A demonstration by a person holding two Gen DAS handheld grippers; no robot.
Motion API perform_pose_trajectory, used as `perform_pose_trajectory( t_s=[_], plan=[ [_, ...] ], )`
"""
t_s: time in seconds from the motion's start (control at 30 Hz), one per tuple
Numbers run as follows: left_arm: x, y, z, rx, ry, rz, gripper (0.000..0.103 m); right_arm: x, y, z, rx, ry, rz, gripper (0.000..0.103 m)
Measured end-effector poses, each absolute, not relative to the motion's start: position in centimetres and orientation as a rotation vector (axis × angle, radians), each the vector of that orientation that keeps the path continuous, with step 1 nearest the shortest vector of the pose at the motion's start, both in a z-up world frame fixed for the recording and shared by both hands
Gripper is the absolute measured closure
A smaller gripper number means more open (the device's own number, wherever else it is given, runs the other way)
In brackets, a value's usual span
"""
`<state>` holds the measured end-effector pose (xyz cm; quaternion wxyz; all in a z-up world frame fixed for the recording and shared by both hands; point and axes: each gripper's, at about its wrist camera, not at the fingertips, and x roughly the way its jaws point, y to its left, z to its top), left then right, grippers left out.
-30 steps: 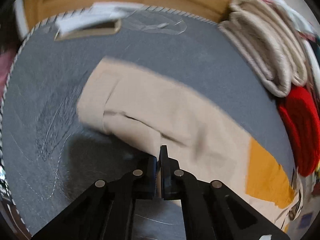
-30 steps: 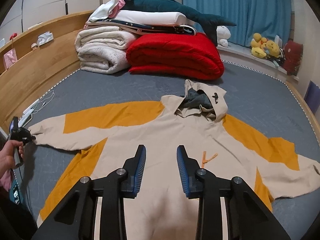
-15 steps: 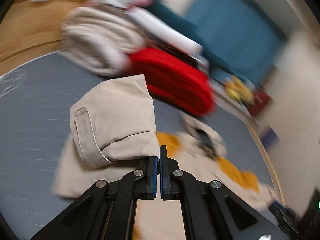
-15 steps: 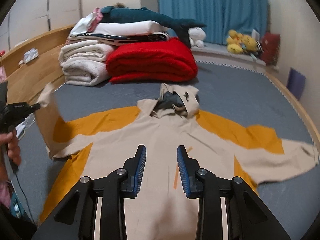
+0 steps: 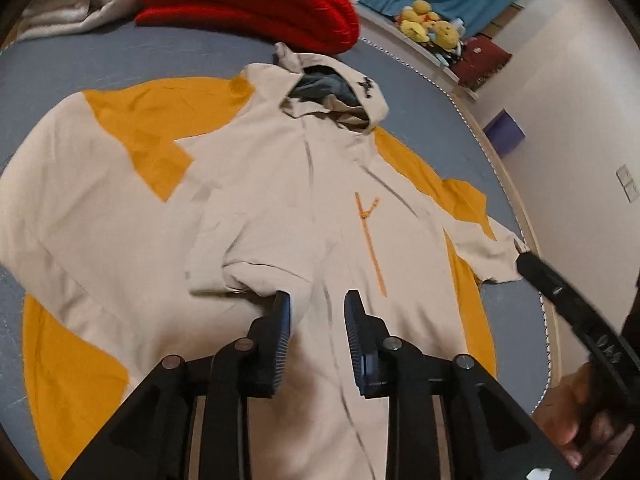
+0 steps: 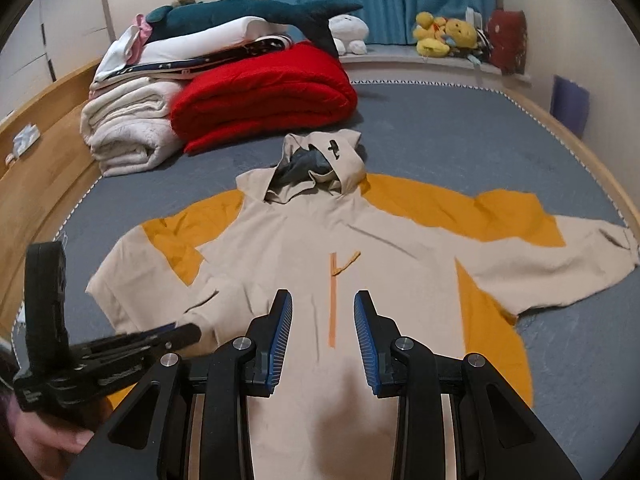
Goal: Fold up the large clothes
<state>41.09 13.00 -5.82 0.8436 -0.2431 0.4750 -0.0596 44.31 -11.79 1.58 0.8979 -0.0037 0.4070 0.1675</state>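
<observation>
A beige hoodie (image 5: pixel 280 200) with orange panels lies face up on the grey bed (image 5: pixel 80 60), its hood (image 6: pixel 320 156) towards the blankets. One sleeve is folded in over the chest, and its cuff (image 5: pixel 248 276) rests by my left gripper (image 5: pixel 318 300). That gripper's jaws are opening; only the flat body fabric lies below them, and they hold nothing. In the right wrist view the left gripper (image 6: pixel 188 332) pokes in from the lower left, held by a hand. My right gripper (image 6: pixel 324 304) hovers open over the lower chest, empty. The other sleeve (image 6: pixel 560 256) lies stretched out sideways.
A folded red blanket (image 6: pixel 264 96), white blankets (image 6: pixel 128 132) and a shark plush (image 6: pixel 248 12) are stacked at the head of the bed. Yellow plush toys (image 6: pixel 444 32) sit on the ledge by the blue curtain. A wooden frame (image 6: pixel 40 152) edges the bed; a purple box (image 6: pixel 568 104) stands at the right.
My left gripper carried the sleeve cuff from the bed's side across onto the chest, then parted its jaws and let it go. The right gripper shifted slightly over the hoodie.
</observation>
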Motion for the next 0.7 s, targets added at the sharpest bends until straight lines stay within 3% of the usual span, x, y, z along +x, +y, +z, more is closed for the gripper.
perform_pose_trajectory(
  t_s=[0.27,0.4,0.7],
  plan=[
    [41.1,16.4,-5.1,-0.578,0.998,-0.216,0.074,44.1,-8.0,-1.3,-0.032,0.897,0.477,0.070],
    [42.1,14.2,-6.9,-0.472,1.161,-0.343,0.064,43.9,-6.2,-1.9,-0.047,0.888,0.525,0.069],
    [40.4,21.3,-1.6,-0.339,0.885,0.120,0.064,44.7,-3.2,-4.1,-0.047,0.955,0.593,0.069]
  ],
)
